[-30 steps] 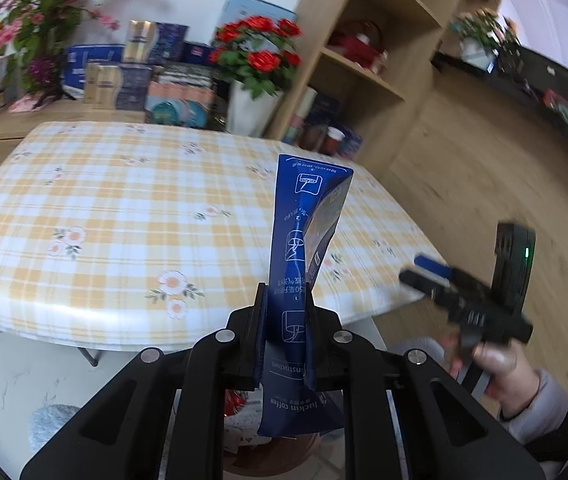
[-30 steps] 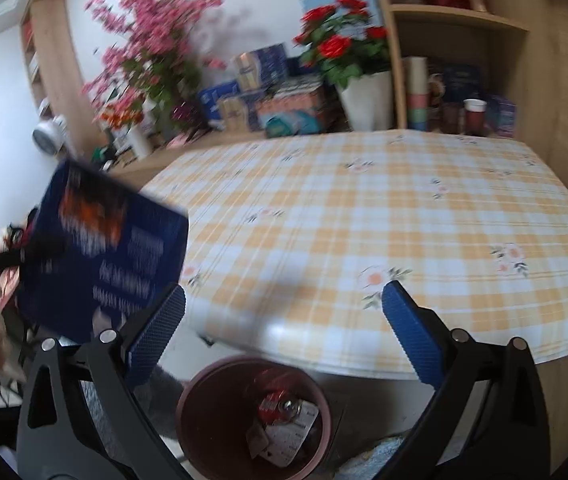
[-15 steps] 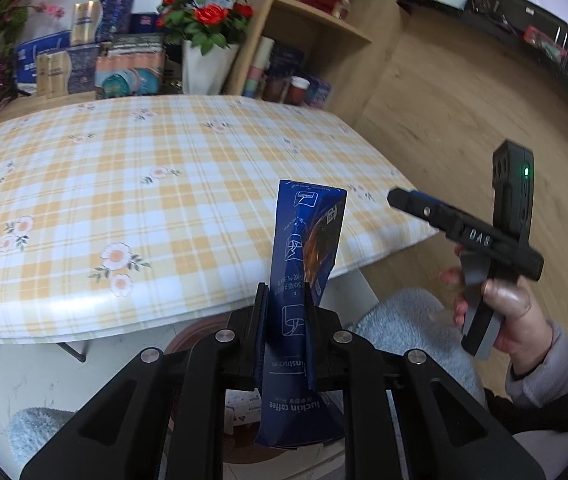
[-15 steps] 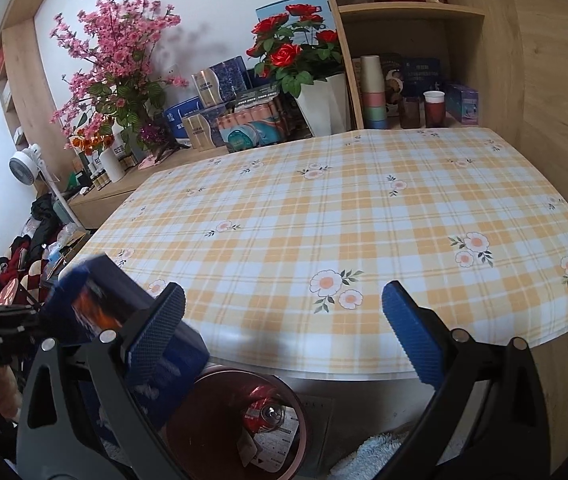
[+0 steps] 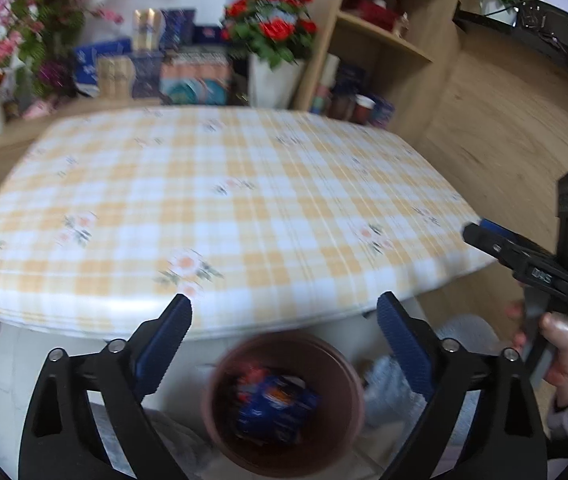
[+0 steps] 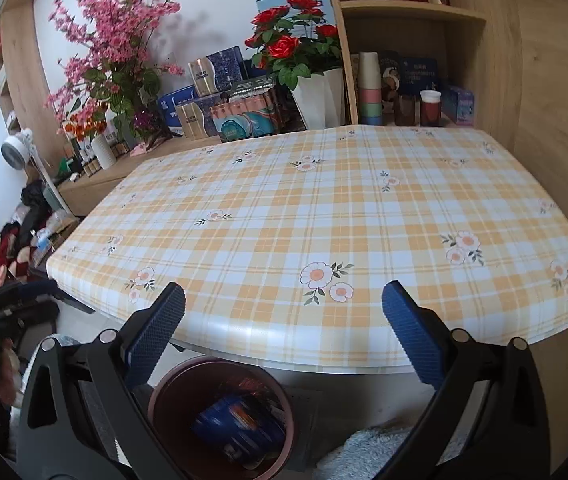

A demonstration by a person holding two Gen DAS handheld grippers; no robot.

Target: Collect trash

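Observation:
The blue coffee packet (image 5: 278, 408) lies blurred inside the brown trash bin (image 5: 220, 432), which stands on the floor under the table's near edge. My left gripper (image 5: 284, 314) hovers above the bin, its jaws opening wide with nothing between them. In the right wrist view the same packet (image 6: 240, 426) shows in the bin (image 6: 164, 390). My right gripper (image 6: 282, 302) stands open and empty over the table edge; in the left wrist view a hand holds it at the right (image 5: 484, 232).
The table (image 6: 324, 208) wears a yellow plaid cloth with flowers. Behind it stand boxes, a white vase of red roses (image 6: 300, 52) and pink blossoms (image 6: 112, 52). Wooden shelves (image 6: 412, 12) hold cups at the right. A grey rug (image 6: 368, 452) lies beside the bin.
My left gripper has gone from shut on the blue packet to wide open. The packet has dropped into the trash bin. The right gripper has barely moved.

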